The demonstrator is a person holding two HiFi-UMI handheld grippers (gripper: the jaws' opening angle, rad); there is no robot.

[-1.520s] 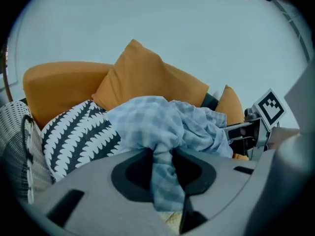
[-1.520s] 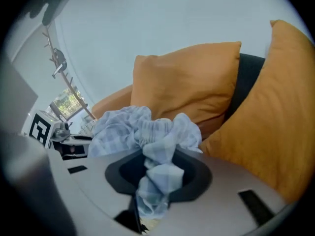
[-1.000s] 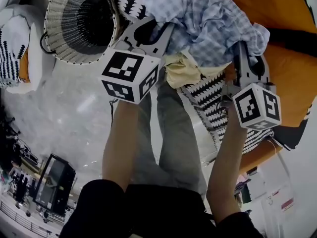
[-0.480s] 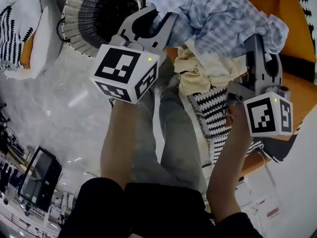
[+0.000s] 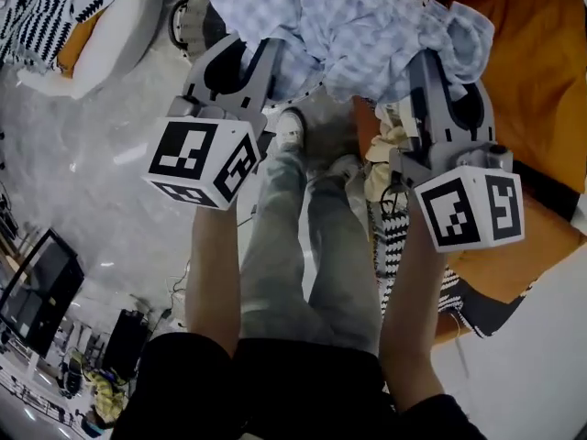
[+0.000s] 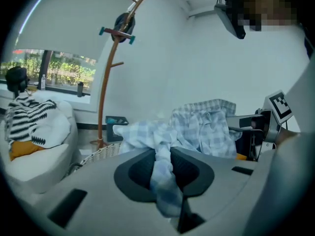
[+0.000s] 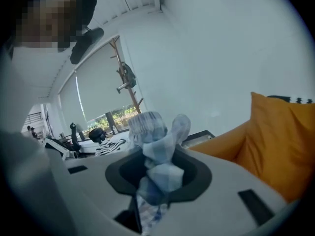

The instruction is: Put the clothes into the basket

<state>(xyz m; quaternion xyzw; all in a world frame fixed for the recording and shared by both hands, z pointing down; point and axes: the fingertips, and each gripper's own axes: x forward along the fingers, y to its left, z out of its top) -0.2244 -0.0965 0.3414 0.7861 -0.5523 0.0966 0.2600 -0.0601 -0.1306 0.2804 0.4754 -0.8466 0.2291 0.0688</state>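
Observation:
A blue-and-white checked shirt (image 5: pixel 358 26) hangs bunched between my two grippers. My left gripper (image 5: pixel 264 55) is shut on one fold of it, and the cloth runs down between its jaws in the left gripper view (image 6: pixel 165 156). My right gripper (image 5: pixel 435 62) is shut on another fold (image 7: pixel 157 161). The woven basket (image 5: pixel 191 27) stands on the floor at the top left, mostly hidden under the shirt; its rim (image 6: pixel 101 154) shows just below the cloth. A cream garment (image 5: pixel 383 154) and a black-and-white patterned cloth (image 5: pixel 394 246) lie on the orange seat's edge.
An orange beanbag seat (image 5: pixel 523 90) fills the right side. A white beanbag (image 5: pixel 101 26) with a striped cloth lies at the top left. A wooden coat stand (image 6: pixel 114 63) rises behind the basket. The person's legs and shoes (image 5: pixel 303 209) stand between the grippers.
Both grippers have carried the shirt up and to the left, off the orange seat. The shirt now hangs over the basket and hides most of it; the cream garment stays behind.

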